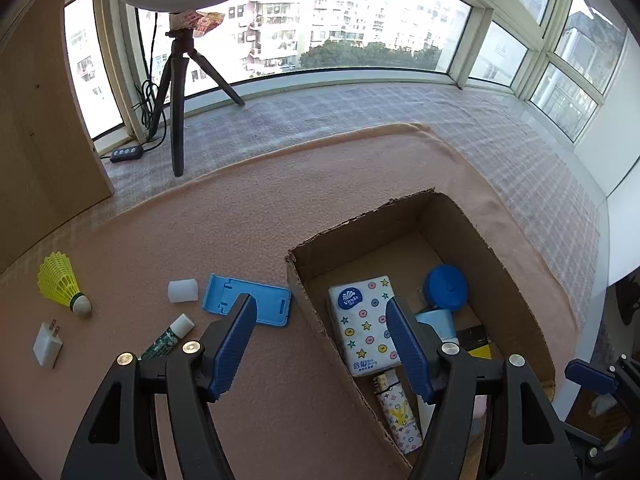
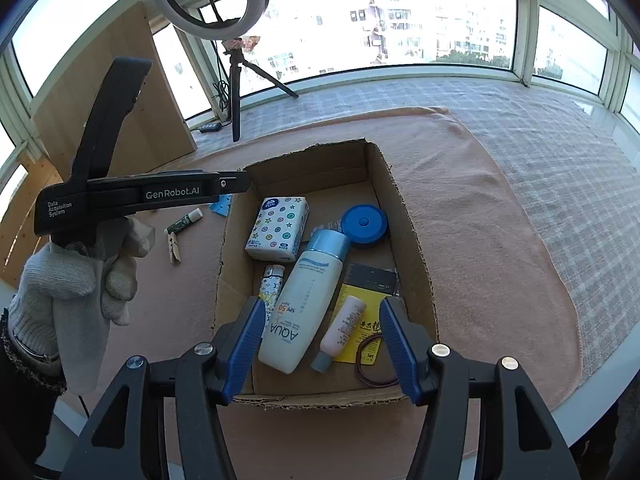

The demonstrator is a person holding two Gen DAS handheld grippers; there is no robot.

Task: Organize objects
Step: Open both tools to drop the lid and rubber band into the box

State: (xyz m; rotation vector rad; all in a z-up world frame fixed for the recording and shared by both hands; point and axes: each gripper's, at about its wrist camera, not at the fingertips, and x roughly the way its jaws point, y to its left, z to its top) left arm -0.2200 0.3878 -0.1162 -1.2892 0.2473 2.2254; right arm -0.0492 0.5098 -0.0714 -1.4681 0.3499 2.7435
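- A cardboard box with its top open sits on a pink blanket spread over a checked surface beside a wide window.
- Inside the box lie a star-patterned tissue pack, a white sunscreen bottle with a pale blue cap, a round blue case, a small pink tube, a patterned lighter and a yellow card.
- The right gripper hovers over the near end of the box, jaws parted with nothing pressed between them.
- The left gripper hangs over the box's left wall, jaws spread wide and holding nothing.
- A gloved hand holds the left gripper's handle.
- Outside the box, on the blanket to its left, lie a blue phone stand, a small white cap, a lip balm stick, a yellow shuttlecock and a white charger plug.
- A ring light on a tripod stands by the window.
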